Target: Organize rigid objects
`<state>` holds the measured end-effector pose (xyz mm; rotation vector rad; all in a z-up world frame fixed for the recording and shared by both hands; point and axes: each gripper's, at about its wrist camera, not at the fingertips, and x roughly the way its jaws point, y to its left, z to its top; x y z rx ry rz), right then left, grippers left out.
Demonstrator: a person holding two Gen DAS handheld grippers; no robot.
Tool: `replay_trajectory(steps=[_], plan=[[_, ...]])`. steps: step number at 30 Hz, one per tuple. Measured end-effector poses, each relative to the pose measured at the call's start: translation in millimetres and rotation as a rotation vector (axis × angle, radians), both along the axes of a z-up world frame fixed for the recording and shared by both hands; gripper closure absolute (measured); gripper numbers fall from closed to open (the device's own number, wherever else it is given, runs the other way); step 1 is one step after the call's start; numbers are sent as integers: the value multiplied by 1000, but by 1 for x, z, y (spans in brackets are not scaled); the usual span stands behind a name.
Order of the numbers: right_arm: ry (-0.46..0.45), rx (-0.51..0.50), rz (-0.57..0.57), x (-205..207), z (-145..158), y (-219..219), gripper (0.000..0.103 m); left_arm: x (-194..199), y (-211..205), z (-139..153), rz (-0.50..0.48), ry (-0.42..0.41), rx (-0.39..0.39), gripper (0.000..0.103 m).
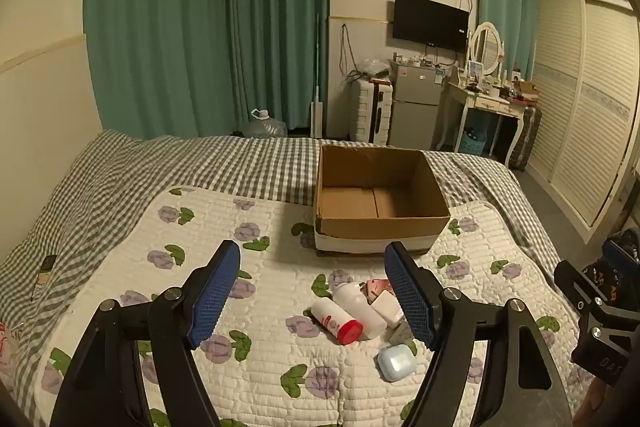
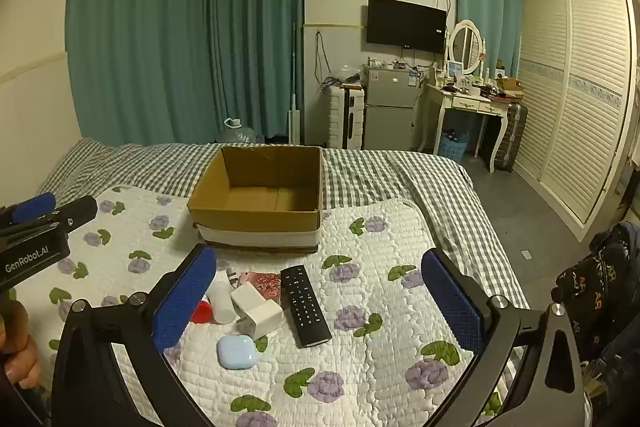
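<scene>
An open, empty cardboard box (image 1: 424, 183) (image 2: 208, 195) stands on the bed. In front of it lies a small pile: a white bottle with a red cap (image 1: 336, 321), a plain white bottle (image 1: 358, 307) (image 2: 221, 301), white charger blocks (image 2: 256, 311), a pale blue earbud case (image 1: 396, 362) (image 2: 237, 351), a black remote (image 2: 305, 305) and a red patterned item (image 2: 267, 283). My left gripper (image 1: 314, 293) is open above the pile. My right gripper (image 2: 320, 301) is open over the remote and chargers.
The pile lies on a white flowered quilt (image 2: 360, 367) over a grey checked sheet (image 1: 120, 179). A dark phone-like item (image 1: 44, 269) lies at the bed's left. Beyond the bed stand a small fridge (image 2: 390, 107), a dressing table (image 2: 472, 107) and a wardrobe (image 2: 576, 99).
</scene>
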<state>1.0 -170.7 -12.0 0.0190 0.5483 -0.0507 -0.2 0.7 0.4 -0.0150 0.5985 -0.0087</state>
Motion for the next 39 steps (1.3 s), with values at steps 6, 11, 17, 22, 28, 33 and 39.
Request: replay_trajectory(steps=[6, 11, 17, 22, 28, 33, 39], plan=[[-3, -3, 5, 0, 0, 1, 0, 6, 2, 1, -4, 6, -10, 26], [-7, -16, 5, 2, 1, 4, 0, 0, 0, 1, -12, -26, 10, 26], [-6, -18, 20, -1, 3, 5, 0, -1, -2, 3, -17, -37, 19, 26], [-7, -21, 24, -1, 2, 6, 0, -1, -2, 3, -17, -35, 19, 26], [-9, -11, 21, -2, 2, 5, 0, -2, 1, 3, -13, -48, -11, 26], [-10, -7, 19, -1, 2, 5, 0, -2, 1, 4, -10, -57, -12, 26], [-14, 3, 15, -2, 1, 5, 0, -2, 2, 4, -11, -53, -11, 26]])
